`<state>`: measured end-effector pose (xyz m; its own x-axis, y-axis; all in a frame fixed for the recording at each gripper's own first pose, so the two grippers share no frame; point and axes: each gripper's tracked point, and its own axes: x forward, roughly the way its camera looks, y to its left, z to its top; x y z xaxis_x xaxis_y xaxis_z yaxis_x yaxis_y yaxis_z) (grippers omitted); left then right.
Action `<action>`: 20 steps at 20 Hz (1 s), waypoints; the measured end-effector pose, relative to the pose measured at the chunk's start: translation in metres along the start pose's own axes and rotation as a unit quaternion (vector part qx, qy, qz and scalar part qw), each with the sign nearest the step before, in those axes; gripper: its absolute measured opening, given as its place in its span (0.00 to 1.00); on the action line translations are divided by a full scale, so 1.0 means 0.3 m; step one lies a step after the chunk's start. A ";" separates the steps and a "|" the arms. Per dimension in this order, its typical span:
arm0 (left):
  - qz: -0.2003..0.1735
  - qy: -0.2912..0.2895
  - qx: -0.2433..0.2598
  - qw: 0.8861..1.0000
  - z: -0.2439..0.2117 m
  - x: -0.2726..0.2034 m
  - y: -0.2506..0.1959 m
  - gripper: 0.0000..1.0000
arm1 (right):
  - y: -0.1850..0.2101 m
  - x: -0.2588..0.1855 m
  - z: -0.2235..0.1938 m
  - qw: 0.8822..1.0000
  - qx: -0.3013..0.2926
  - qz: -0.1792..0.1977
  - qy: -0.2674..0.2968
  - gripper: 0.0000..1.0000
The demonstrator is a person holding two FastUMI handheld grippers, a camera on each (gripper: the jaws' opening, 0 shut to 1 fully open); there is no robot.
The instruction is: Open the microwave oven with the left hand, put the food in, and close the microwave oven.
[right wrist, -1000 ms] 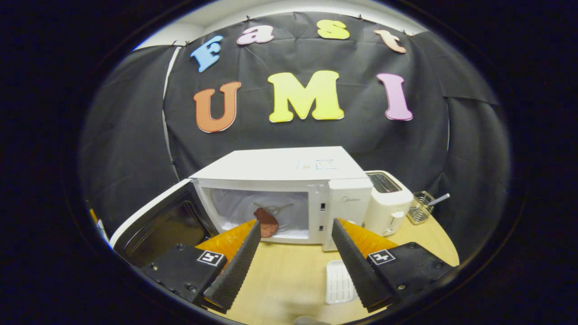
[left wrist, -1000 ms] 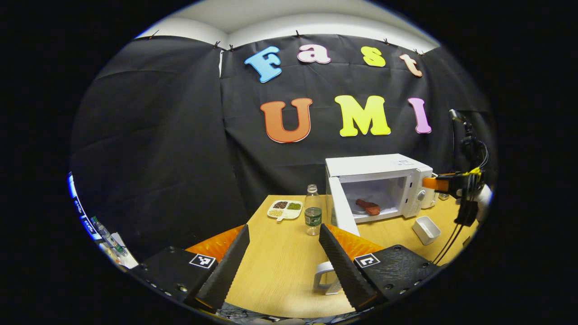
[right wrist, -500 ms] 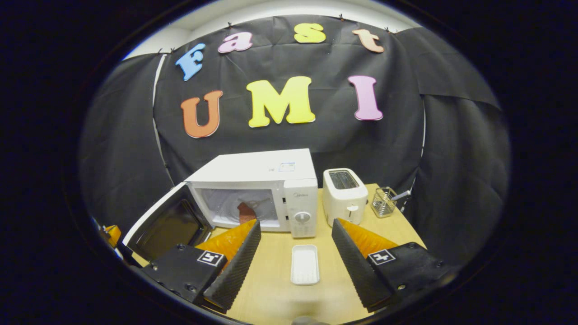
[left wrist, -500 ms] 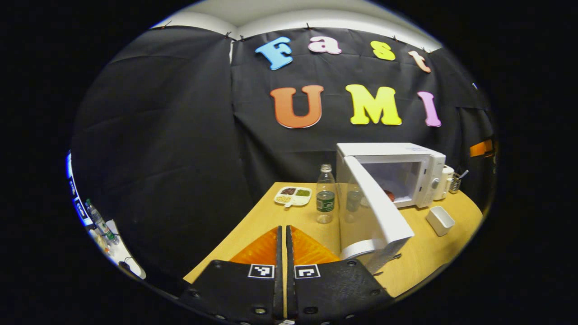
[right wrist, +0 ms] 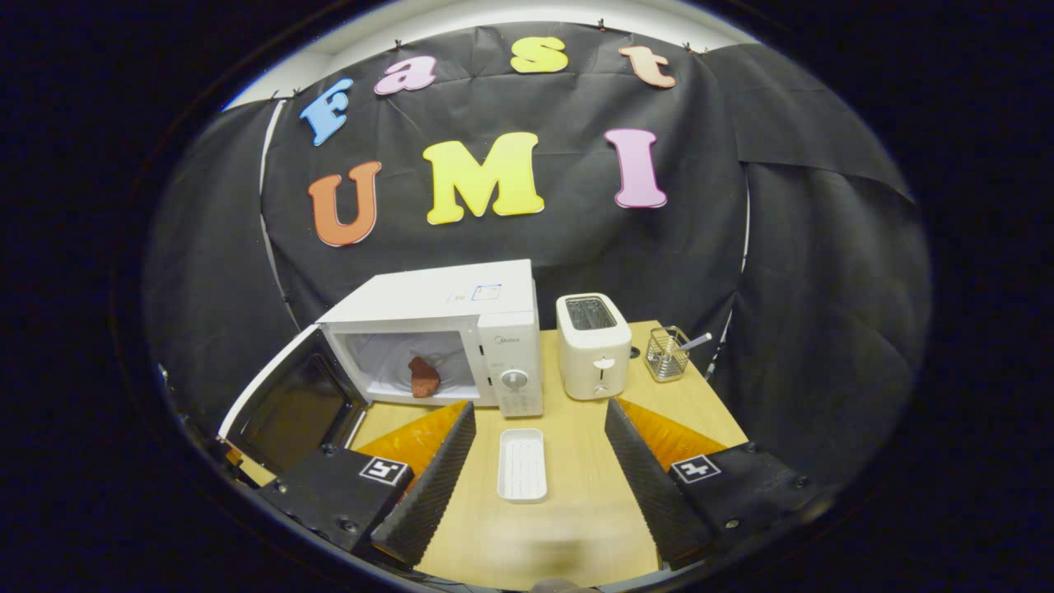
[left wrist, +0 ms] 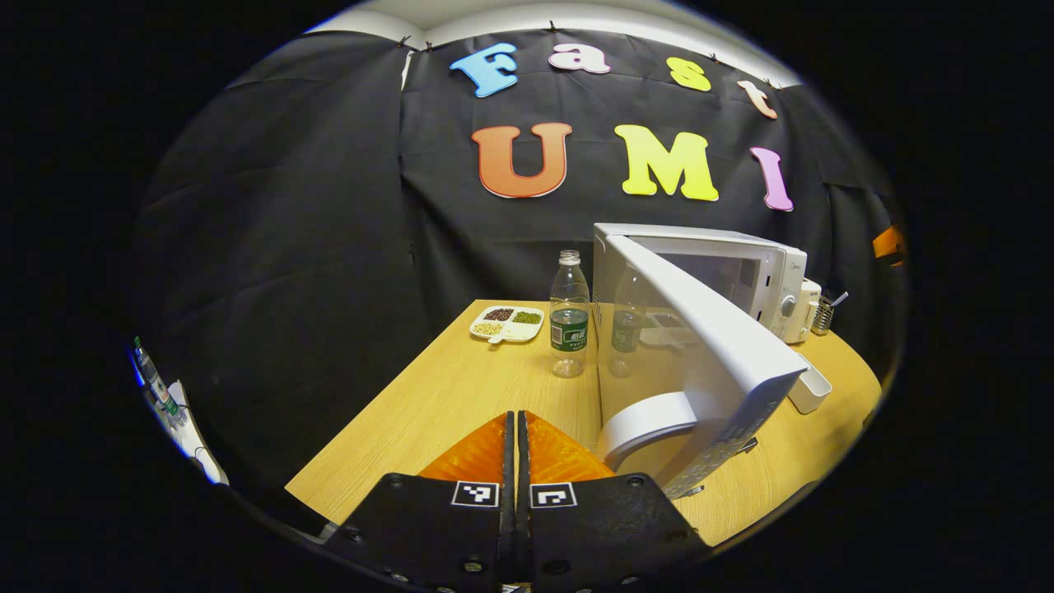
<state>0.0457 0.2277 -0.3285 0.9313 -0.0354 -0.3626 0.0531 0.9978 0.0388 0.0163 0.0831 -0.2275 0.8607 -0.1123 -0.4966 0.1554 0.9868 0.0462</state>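
Fingers [left wrist: 504,445] of left gripper [left wrist: 516,436] pressed together, nothing between, just beside half-open door [left wrist: 700,346] handle. Right gripper view: right gripper [right wrist: 535,449] fingers spread, empty, above table [right wrist: 576,511]; food [right wrist: 423,376] inside microwave [right wrist: 445,329]; tray [right wrist: 522,465] between fingers.

Even overhead light, sharp, fisheye-bent edges

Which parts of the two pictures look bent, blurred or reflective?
Left gripper view: the fisheye bends the microwave door, whose glossy outer face mirrors the bottle. Right gripper view: the table is smeared near the bottom edge, while the microwave stays sharp.
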 end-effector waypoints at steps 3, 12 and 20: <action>-0.019 0.006 -0.010 1.000 -0.012 0.010 -0.066 0.00 | -0.037 0.001 -0.022 1.000 0.008 -0.003 0.015 1.00; -0.105 0.006 -0.002 0.994 0.002 -0.004 -0.453 0.00 | -0.196 -0.003 -0.027 0.999 0.021 -0.015 0.030 1.00; -0.192 -0.023 0.008 0.981 0.095 0.051 -0.831 0.00 | -0.345 -0.027 0.003 0.999 0.020 -0.031 0.028 1.00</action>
<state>0.0571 -0.0233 -0.3172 0.8571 -0.4106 -0.3110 0.4077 0.9098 -0.0776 -0.0062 -0.0182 -0.2274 0.8205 -0.1661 -0.5469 0.2280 0.9725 0.0467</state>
